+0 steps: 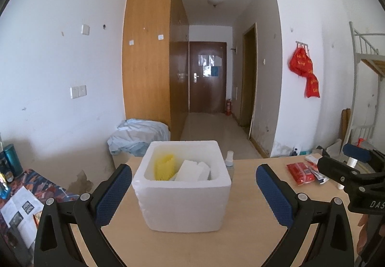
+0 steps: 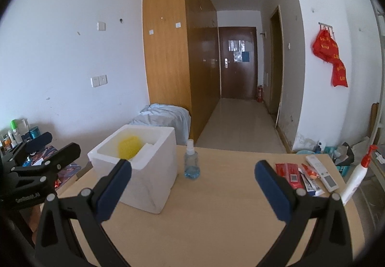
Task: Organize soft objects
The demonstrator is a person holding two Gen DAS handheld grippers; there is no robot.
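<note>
**A:** What sits nearest your left camera?

**B:** My own left gripper [image 1: 193,191]. Its jaws stand wide with nothing between them, framing the white foam box [image 1: 182,197] on the table [image 1: 250,238]. I hold them spread like that, I think, so they could close around the box or reach down into it. The box is dead centre and close, its open top facing up. Inside, a yellow sponge [image 1: 164,167] leans at the left and white foam blocks [image 1: 193,169] lie against it at the right, so the soft things look already gathered there.

**A:** And the right camera?

**B:** Nearest again is my right gripper [image 2: 192,176], jaws equally wide and empty, held over bare table. The foam box stands to its left, the yellow sponge showing over the rim. A small spray bottle [image 2: 191,163] stands just beside the box. Red packets [image 2: 288,174] and a white remote [image 2: 322,172] lie well apart at the right edge; they look hard or flat, which I judge is why they stay out of the box.
</note>
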